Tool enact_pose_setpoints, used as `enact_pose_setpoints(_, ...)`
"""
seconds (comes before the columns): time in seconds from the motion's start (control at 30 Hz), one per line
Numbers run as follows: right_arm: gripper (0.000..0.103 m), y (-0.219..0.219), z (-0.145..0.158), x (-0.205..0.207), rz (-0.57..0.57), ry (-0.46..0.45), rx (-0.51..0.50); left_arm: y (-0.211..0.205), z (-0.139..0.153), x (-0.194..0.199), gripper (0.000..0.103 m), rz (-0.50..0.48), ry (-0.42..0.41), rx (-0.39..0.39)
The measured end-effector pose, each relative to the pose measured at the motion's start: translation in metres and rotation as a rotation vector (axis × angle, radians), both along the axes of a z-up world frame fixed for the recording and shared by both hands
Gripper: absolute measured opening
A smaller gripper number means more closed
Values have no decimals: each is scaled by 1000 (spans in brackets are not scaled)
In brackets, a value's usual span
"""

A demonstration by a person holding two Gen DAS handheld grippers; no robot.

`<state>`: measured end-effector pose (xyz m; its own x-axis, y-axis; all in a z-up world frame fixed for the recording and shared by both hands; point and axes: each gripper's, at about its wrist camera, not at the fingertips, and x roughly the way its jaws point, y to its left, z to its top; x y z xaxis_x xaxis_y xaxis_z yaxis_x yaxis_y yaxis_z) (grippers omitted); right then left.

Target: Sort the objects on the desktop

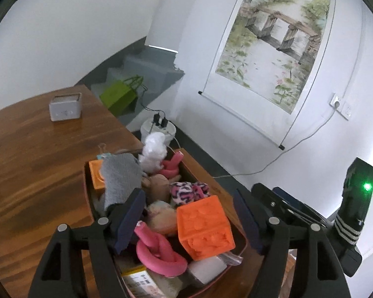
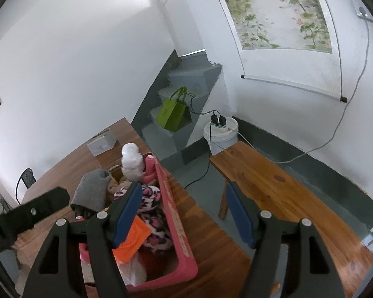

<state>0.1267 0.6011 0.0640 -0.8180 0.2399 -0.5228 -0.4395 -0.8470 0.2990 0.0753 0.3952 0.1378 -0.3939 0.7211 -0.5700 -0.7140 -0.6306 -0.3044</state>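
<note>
White walls and a hanging scroll painting (image 1: 273, 42) back the wooden counter (image 1: 37, 173); from the left wrist, the left claw (image 1: 189, 223) gapes empty over the crammed pink bin (image 1: 88, 198), straddling the orange cube (image 1: 204, 228), so lower squarely before closing; from the right wrist, the right claw (image 2: 184, 213) hangs open, empty, beside the bin's rim (image 2: 179, 223)

place: home | cues: wooden table (image 1: 37, 164); scroll painting (image 1: 276, 42); stairs (image 2: 186, 99); bench (image 2: 286, 188)

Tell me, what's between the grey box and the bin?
Only bare table between the grey box and the bin, in the left wrist view.
</note>
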Motion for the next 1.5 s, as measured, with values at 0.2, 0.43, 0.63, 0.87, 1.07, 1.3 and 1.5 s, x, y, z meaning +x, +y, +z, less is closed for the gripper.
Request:
enact_pose_setpoints(0.2, 77, -14, 0, 1, 36, 3, 16, -20, -2, -2, 75, 63, 29, -23)
enact_pose_setpoints(0.43, 77, -55, -19, -26, 123, -115, 168, -51, -12, -3, 75, 199, 112, -98)
enact_pose_setpoints(0.63, 77, -56, -19, -25, 115, -142, 208, -60, -14, 6, 91, 222, 168, -108)
enact_pose_setpoints(0.87, 81, -55, -15, -3, 215, -192, 191, -59, -12, 18, 103, 253, 179, -149)
enact_pose_setpoints(1.07, 83, -61, -13, 27, 236, -185, 159, -58, -23, 13, 103, 333, 112, -206)
enact_pose_setpoints(1.3, 83, -83, -16, 41, 290, -207, 181, -53, -23, 30, 103, 335, 168, -292)
enact_pose_setpoints(1.5, 83, -93, -9, 47, 301, -190, 196, -51, -20, 36, 103, 320, 156, -292)
